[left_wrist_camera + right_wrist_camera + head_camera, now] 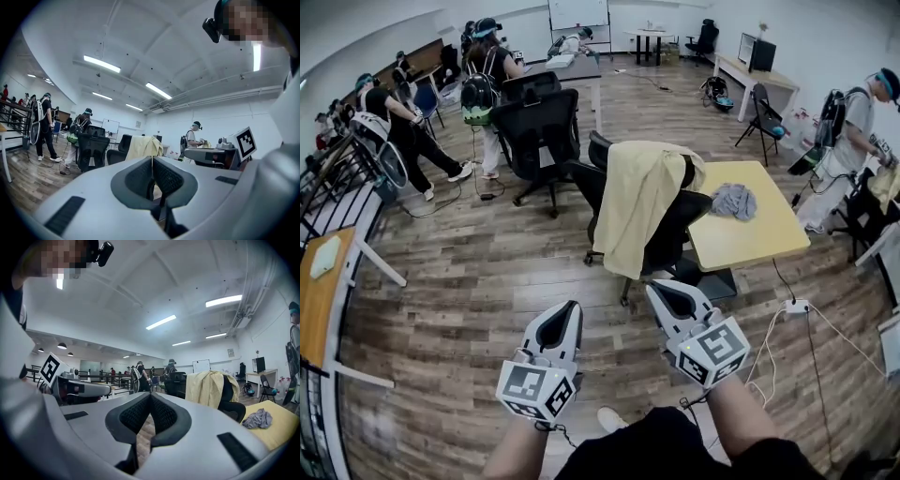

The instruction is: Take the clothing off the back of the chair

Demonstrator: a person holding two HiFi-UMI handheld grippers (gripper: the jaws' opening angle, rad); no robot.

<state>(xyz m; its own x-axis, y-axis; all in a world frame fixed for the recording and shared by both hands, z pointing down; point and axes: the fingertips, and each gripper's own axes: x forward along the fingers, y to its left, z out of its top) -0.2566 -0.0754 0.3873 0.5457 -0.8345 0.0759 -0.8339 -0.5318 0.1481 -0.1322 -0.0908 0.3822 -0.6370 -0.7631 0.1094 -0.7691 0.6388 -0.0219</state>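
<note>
A pale yellow garment hangs over the back of a black office chair that stands beside a yellow table. Both grippers are held low over the wooden floor, short of the chair and pointing toward it. The jaws of my left gripper are shut with nothing between them, and my right gripper is shut and empty too. In the left gripper view the garment shows just above the closed gripper. The right gripper view has the garment to the right of the closed gripper.
A crumpled grey cloth lies on the yellow table. More black chairs stand behind the draped one. A power strip with cables lies on the floor at the right. A wooden desk is at the left. Several people stand around the room.
</note>
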